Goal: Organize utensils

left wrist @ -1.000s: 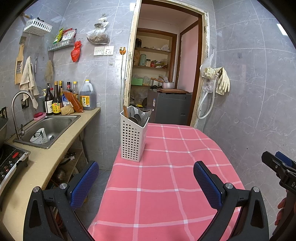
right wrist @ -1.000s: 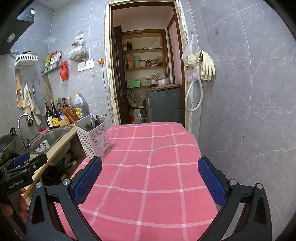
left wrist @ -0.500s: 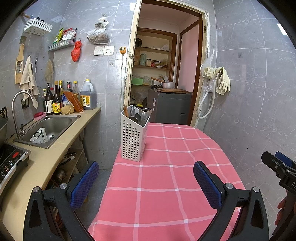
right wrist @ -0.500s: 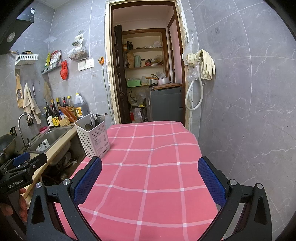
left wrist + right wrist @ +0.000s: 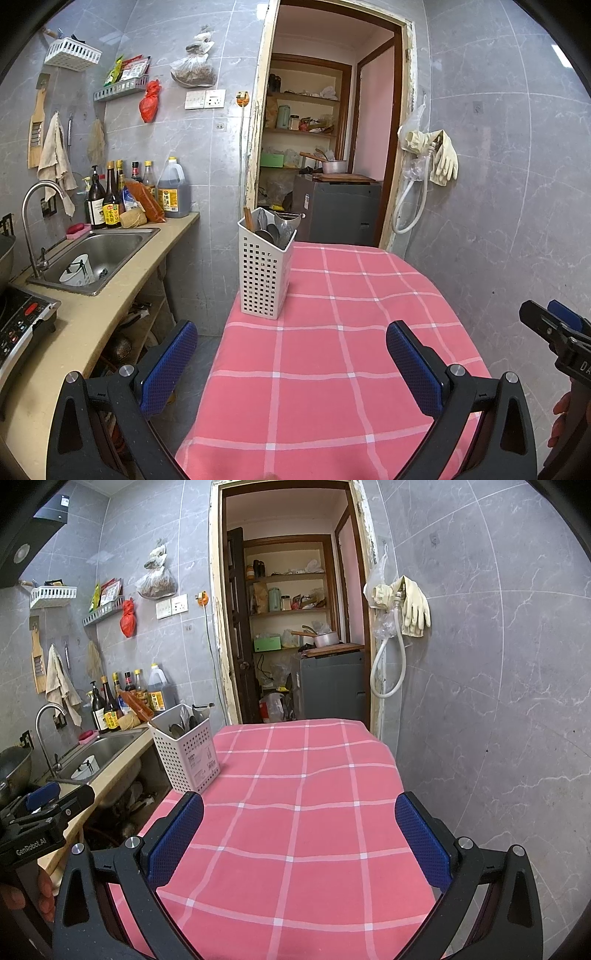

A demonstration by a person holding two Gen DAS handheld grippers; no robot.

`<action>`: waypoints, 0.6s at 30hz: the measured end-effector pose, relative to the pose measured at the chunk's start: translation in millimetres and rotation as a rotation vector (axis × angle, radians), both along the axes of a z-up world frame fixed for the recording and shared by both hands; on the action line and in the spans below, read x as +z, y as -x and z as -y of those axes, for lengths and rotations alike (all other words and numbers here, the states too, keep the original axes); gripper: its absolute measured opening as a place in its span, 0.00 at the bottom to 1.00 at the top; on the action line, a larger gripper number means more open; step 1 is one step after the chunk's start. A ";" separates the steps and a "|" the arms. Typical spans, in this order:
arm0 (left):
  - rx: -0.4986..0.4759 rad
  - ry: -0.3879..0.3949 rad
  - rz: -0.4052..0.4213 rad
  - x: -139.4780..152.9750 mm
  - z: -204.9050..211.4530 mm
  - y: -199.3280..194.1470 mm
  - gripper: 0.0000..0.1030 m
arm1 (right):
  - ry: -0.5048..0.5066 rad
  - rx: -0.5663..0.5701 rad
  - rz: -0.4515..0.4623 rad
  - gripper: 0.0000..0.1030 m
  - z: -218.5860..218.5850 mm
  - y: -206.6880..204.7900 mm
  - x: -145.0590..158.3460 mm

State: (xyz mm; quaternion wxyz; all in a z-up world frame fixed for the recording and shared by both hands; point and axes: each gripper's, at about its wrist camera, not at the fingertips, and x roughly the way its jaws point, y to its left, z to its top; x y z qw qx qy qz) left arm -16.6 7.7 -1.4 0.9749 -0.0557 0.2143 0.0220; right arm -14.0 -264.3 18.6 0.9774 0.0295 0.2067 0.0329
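Observation:
A white perforated utensil holder (image 5: 265, 269) stands upright at the far left corner of the pink checked table (image 5: 332, 350). Metal spoons and a wooden handle (image 5: 275, 227) stick out of its top. In the right wrist view the same holder (image 5: 186, 749) sits at the table's left edge. My left gripper (image 5: 290, 354) is open over the near part of the table, well short of the holder, with nothing between its blue pads. My right gripper (image 5: 299, 834) is open too, above the bare cloth (image 5: 306, 812), also holding nothing.
A counter with a steel sink (image 5: 99, 258), tap, bottles (image 5: 110, 201) and an induction hob (image 5: 18, 325) runs along the left. An open doorway (image 5: 325, 147) with shelves and a grey cabinet lies beyond the table. Tiled wall (image 5: 517, 184) closes the right side, with gloves and a hose hanging on it.

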 end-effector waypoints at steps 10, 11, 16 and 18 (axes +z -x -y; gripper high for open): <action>0.008 -0.014 -0.006 -3.2 -2.3 -0.1 1.00 | 0.000 -0.001 -0.003 0.99 -0.2 0.5 -1.5; 0.007 -0.015 -0.007 -3.0 -2.5 0.0 1.00 | 0.000 -0.001 -0.003 0.99 -0.4 1.3 -3.2; 0.005 -0.022 -0.009 -3.8 -3.0 -0.3 1.00 | 0.000 0.000 -0.005 0.99 0.0 0.7 -3.0; 0.002 -0.026 -0.010 -4.0 -4.2 -1.8 1.00 | 0.000 0.000 -0.004 0.99 -0.1 0.9 -2.9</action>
